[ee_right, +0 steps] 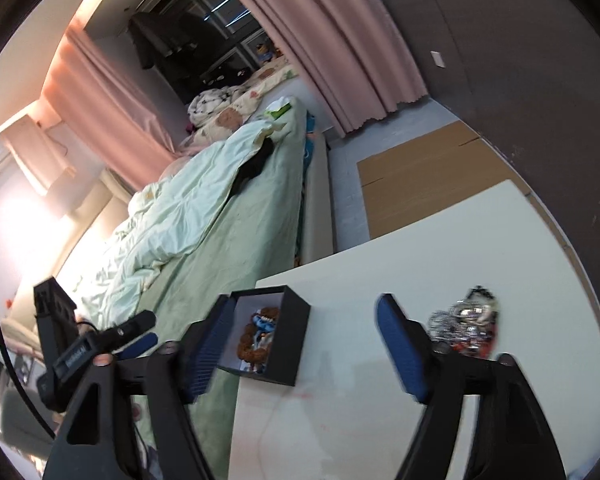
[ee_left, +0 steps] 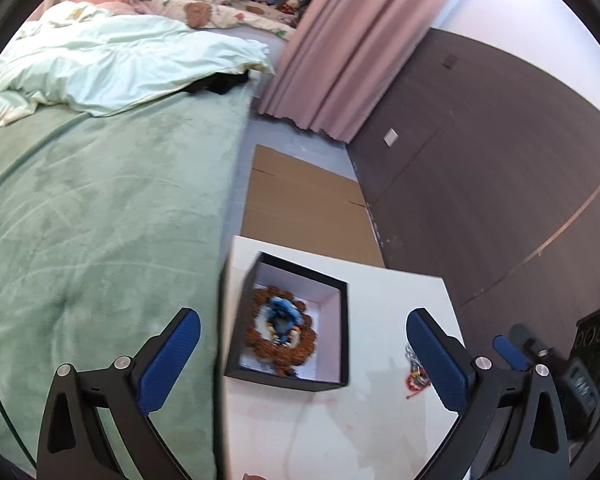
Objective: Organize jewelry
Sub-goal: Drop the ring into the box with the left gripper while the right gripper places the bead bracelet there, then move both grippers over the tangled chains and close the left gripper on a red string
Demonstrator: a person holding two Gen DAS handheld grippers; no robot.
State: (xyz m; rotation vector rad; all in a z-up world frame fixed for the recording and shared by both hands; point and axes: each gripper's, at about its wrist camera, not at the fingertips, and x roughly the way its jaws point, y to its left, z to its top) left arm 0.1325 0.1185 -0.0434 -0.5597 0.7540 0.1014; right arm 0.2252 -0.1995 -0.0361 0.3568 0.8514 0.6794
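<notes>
Showing both grippers with their jaws spread wide and nothing between the blue pads: the left gripper [ee_left: 303, 354] hangs over the near left part of a white table [ee_left: 380, 420], one finger [ee_left: 172, 360] out over the green bedspread [ee_left: 100, 220] and the other above the table's right side; the right gripper [ee_right: 296, 350] likewise stands wide apart and empty above the same table. Between the left gripper's fingers, seen from above, lies an open black box [ee_left: 288, 320] with a pale lining, set at the table's left edge next to the bed; inside it rests a ring of brown beads [ee_left: 260, 344] with a blue piece [ee_left: 284, 312] lying over its middle. In the right wrist view the box sits just beside the gripper's left finger. A loose heap of jewelry [ee_right: 466, 326], silvery chains with red and dark bits, lies on the table to the right of the box and well apart from it, just beyond the right gripper's right finger; details of the pieces are blurred. Beyond the table are flattened cardboard [ee_left: 304, 204] on the floor, a pink curtain [ee_left: 340, 52], a dark wall panel [ee_left: 480, 168] and a rumpled pale quilt [ee_left: 112, 68] on the bed
</notes>
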